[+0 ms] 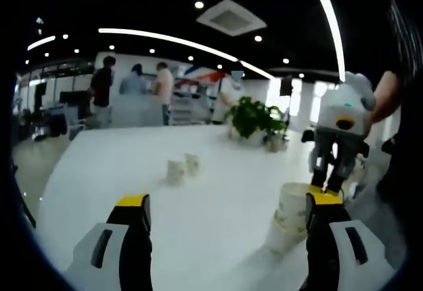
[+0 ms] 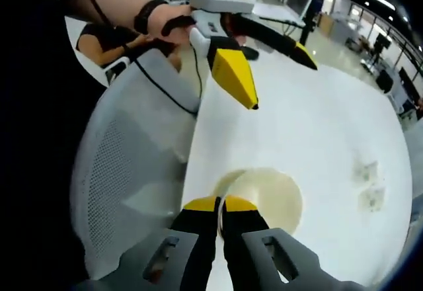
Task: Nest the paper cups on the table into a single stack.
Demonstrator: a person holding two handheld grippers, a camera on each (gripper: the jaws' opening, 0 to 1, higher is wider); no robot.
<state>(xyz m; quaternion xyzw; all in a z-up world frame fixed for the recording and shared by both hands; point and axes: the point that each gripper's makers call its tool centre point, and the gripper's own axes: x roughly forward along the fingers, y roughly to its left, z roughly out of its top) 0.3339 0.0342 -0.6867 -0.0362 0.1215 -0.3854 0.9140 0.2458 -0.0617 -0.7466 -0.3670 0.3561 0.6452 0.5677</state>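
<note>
Cups are what matter on this white table: in the left gripper view two small paper cups stand close together near the middle, at about 11 o'clock from the view's centre, well apart from everything else, and a stack of cups rises at 4 o'clock, just beside the left gripper's right-hand finger, which partly covers it. The left gripper's fingers stand wide apart and grip nothing. Over the stack hangs the right gripper, held by a person's hand at 3 o'clock, its dark fingers reaching down to the rim of the top cup. Farther off, at 1 o'clock, a green potted plant sits on the table's far edge, and four people stand beyond it, from 10 to 12 o'clock, under long ceiling lights. In the right gripper view a white mesh chair fills the 9 o'clock side beside the table; the right gripper has its yellow-tipped fingers nearly closed, pinching the near rim of the stack seen from above; the left gripper enters from 12 o'clock, spread wide; the two loose cups lie blurred at 3 o'clock.
</note>
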